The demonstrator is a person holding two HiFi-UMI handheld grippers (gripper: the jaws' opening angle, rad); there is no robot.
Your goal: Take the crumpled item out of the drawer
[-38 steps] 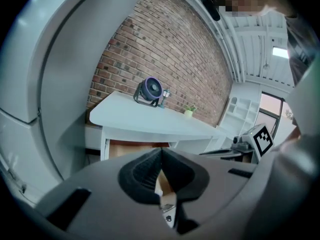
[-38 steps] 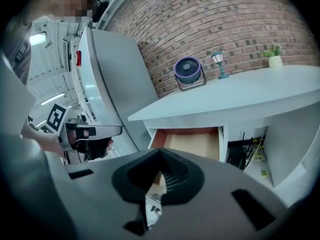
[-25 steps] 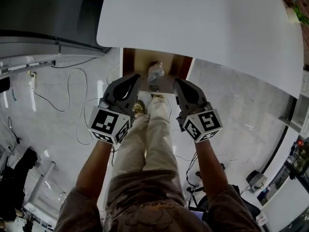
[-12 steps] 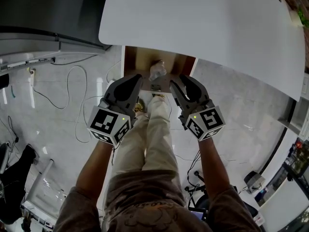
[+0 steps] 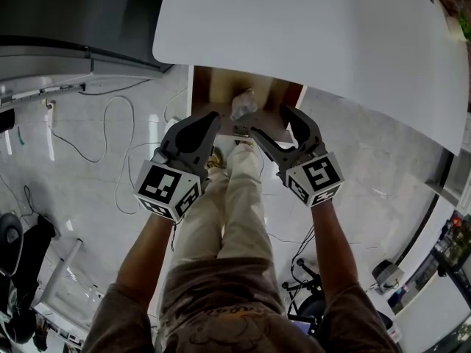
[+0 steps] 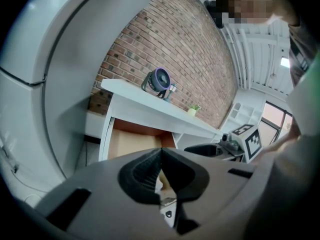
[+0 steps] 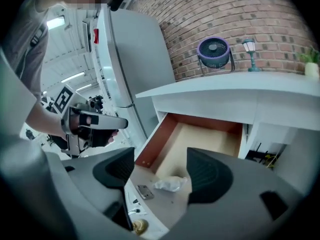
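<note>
The crumpled item (image 7: 170,184) lies on the floor of the open drawer (image 7: 150,145), near its front edge. It sits just ahead of the right tool (image 7: 162,173), in line with the gap between the jaws. Those jaws have just been opening and now stand wide apart, with nothing pressed between them (the item shows beyond the tips, untouched). The left tool (image 6: 160,155), to the left of the right one at the drawer front, has its jaws together on nothing.

We judge the step in hand to be the reach. We should dip the right tool over the front lip, straddle the wad and close gently, since it looks light and thin, like pale wrinkled film or paper. The drawer floor is smooth pale board, with reddish-brown side walls, under a white counter (image 7: 225,88).
</note>
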